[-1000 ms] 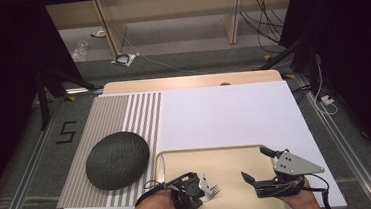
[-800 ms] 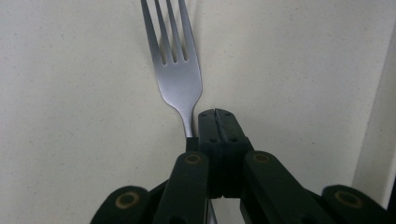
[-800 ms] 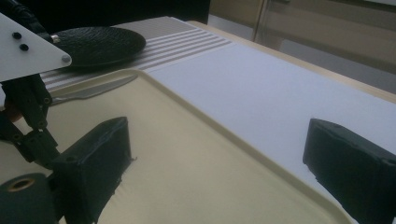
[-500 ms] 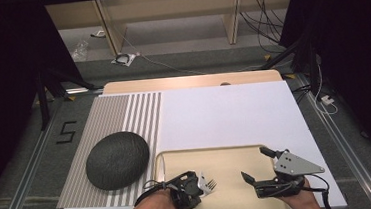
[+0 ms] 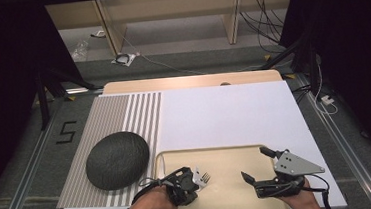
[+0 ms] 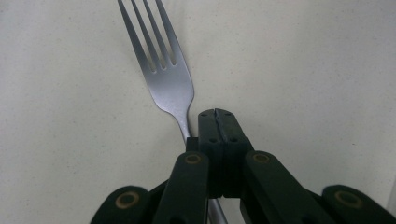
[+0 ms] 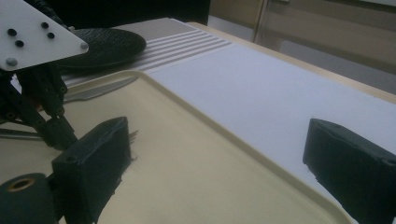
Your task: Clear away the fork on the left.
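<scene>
A metal fork [image 6: 166, 77] lies on the cream tray [image 5: 230, 193], tines [image 5: 206, 177] pointing toward the right gripper. My left gripper [image 6: 215, 114] is shut, its jaws pressed together right over the fork's neck; the handle runs under them. Whether the tips touch the fork I cannot tell. From above, the left gripper [image 5: 192, 184] sits at the tray's front left, held by a hand. My right gripper [image 5: 256, 165] rests open over the tray's front right, its jaws wide apart [image 7: 219, 154] with nothing between them. It looks across at the left gripper [image 7: 58, 133] and the fork's tines [image 7: 133, 135].
A dark grey domed object [image 5: 117, 159] sits on the striped mat [image 5: 129, 114] left of the tray. A knife [image 7: 100, 88] lies near the tray's far left rim. A white sheet [image 5: 224, 116] covers the table beyond the tray. Cables trail on the floor past the table.
The left gripper has shifted slightly farther up the tray, and the fork's tines have shifted with it. The right gripper has not moved.
</scene>
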The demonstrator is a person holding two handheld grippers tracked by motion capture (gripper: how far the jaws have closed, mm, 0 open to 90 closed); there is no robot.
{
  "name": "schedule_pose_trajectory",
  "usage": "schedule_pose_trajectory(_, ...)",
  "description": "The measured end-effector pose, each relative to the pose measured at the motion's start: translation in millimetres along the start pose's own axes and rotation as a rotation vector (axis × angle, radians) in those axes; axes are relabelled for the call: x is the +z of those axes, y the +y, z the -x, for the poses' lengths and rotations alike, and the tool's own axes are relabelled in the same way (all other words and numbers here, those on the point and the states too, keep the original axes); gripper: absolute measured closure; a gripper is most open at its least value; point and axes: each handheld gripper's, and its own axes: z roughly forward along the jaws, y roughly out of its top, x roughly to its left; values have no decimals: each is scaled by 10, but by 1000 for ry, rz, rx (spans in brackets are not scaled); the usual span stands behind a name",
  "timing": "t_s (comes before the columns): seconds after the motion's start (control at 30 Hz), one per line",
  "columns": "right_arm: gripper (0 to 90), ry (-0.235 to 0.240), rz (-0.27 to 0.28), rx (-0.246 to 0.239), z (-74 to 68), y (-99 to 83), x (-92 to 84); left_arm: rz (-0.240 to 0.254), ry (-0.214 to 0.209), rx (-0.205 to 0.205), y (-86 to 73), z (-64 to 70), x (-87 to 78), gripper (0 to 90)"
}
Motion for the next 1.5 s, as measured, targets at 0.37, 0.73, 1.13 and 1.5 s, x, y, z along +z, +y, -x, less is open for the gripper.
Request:
schedule_pose_trajectory(0.37, 85, 3, 5, 4, 0, 0, -4, 11, -10, -43, -47, -86, -14, 892)
schedule_pose_trajectory(0.73, 85, 18, 21, 38, 24, 1, -16, 16, -4, -82, -121, -216, -45, 892)
schedule_pose_trajectory(1.13, 85, 15, 33, 38, 23, 3, -15, 18, 9, -109, -185, -304, -73, 892)
schedule_pose_trajectory(1.5, 85, 14, 29, 37, 21, 4, -21, 28, 23, -140, -270, -395, -106, 892)
